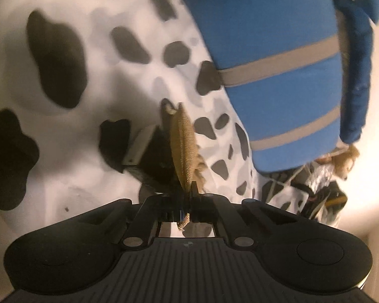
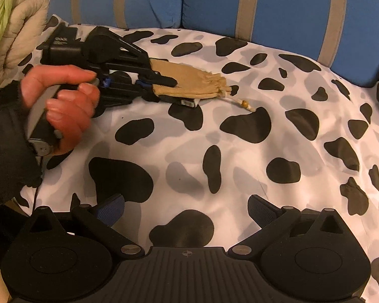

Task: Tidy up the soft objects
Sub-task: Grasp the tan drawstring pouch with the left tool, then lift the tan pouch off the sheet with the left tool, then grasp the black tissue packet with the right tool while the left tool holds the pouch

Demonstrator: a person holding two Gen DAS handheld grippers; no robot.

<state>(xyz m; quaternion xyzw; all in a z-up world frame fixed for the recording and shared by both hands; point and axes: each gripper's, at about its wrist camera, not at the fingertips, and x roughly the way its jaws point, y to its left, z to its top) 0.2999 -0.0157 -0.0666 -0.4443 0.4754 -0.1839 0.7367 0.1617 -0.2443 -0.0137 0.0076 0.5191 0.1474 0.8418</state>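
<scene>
A small tan cloth pouch (image 2: pixel 197 80) with a beaded drawstring (image 2: pixel 245 104) lies on the black-and-white cow-print cover (image 2: pixel 240 151). My left gripper (image 2: pixel 184 92), held in a person's hand (image 2: pixel 63 106), comes in from the left and is shut on the pouch, one finger above it and one below. In the left wrist view the pouch (image 1: pixel 184 141) stands edge-on between the fingers of the left gripper (image 1: pixel 174 151). At the bottom of its own view my right gripper (image 2: pixel 187 209) hovers open over the cover, nothing between its blue pads.
A blue cushion with grey stripes (image 2: pixel 278 12) stands along the back of the cover, and shows in the left wrist view as the blue cushion (image 1: pixel 278 75). A beige quilted blanket (image 2: pixel 20 25) and a green cloth (image 2: pixel 0 5) lie at the far left. A plush toy (image 1: pixel 343 161) peeks out under the cushion.
</scene>
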